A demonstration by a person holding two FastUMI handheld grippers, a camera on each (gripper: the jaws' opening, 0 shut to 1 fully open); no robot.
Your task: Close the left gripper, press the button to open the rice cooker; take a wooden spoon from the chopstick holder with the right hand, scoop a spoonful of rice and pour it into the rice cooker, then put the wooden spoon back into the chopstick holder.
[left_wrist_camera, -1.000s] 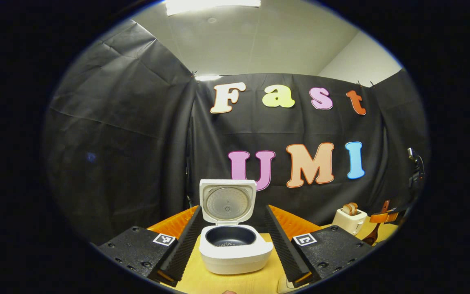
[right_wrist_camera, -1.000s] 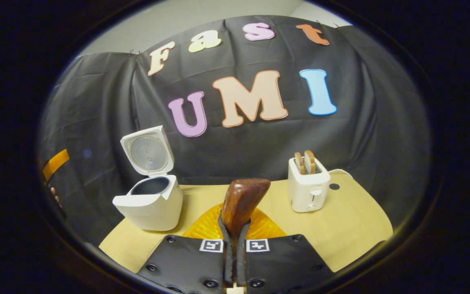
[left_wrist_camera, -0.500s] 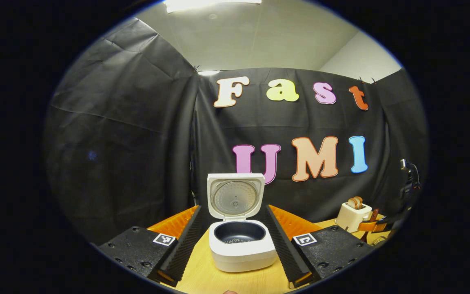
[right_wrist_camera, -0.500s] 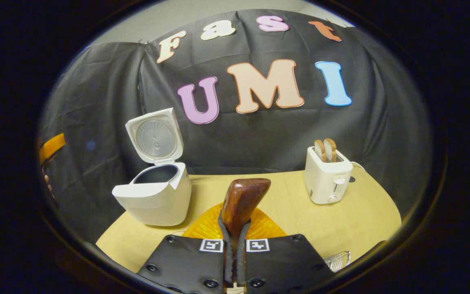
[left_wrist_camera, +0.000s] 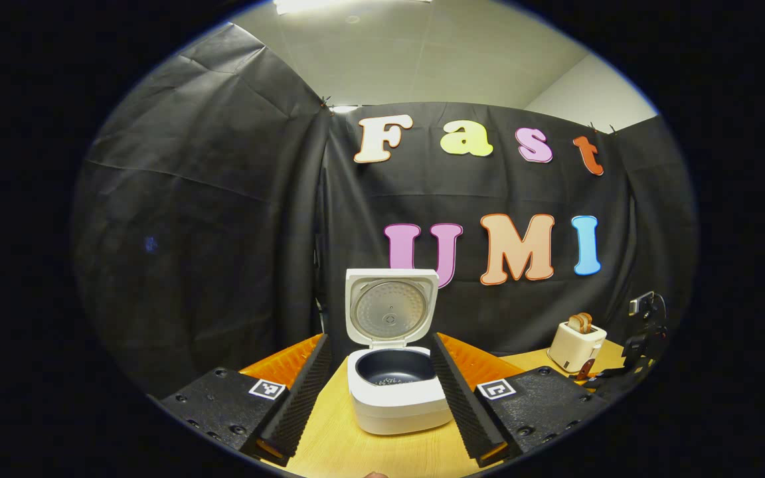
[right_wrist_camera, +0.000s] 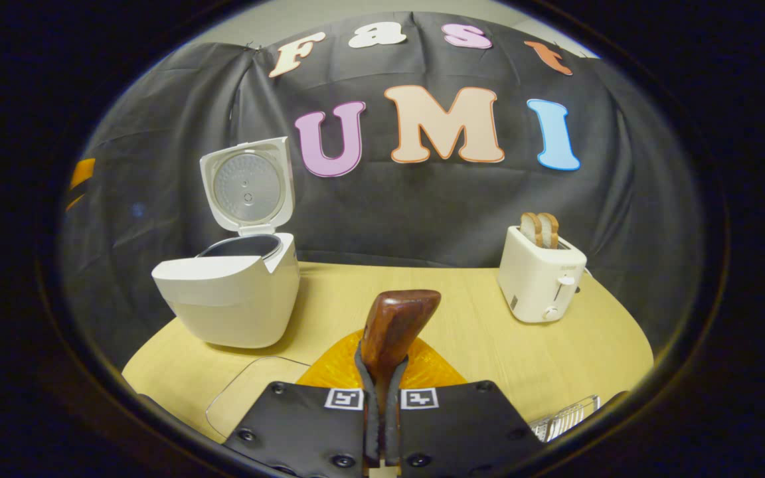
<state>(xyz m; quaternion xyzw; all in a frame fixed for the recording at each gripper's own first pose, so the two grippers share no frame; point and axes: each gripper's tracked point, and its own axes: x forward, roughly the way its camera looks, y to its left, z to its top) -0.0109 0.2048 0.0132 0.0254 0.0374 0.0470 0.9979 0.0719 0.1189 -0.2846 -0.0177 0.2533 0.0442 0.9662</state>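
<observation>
**Now the spoon is in your right tool, the cooker stands open**

Your right tool [right_wrist_camera: 382, 398] is clenched on the wooden spoon [right_wrist_camera: 394, 326]; both fingers press its handle, and the bowl end rises up just ahead of them. From this tool, the rice cooker [right_wrist_camera: 230, 292] stands on the counter [right_wrist_camera: 462, 332] to the front left, lid up. The toaster [right_wrist_camera: 542, 272] is to the front right, well apart from the cooker.

Your left tool [left_wrist_camera: 379, 411] is released, fingers spread wide. The rice cooker [left_wrist_camera: 396, 398] sits straight ahead between them, not touched, with some rice grains in its dark pot.
</observation>
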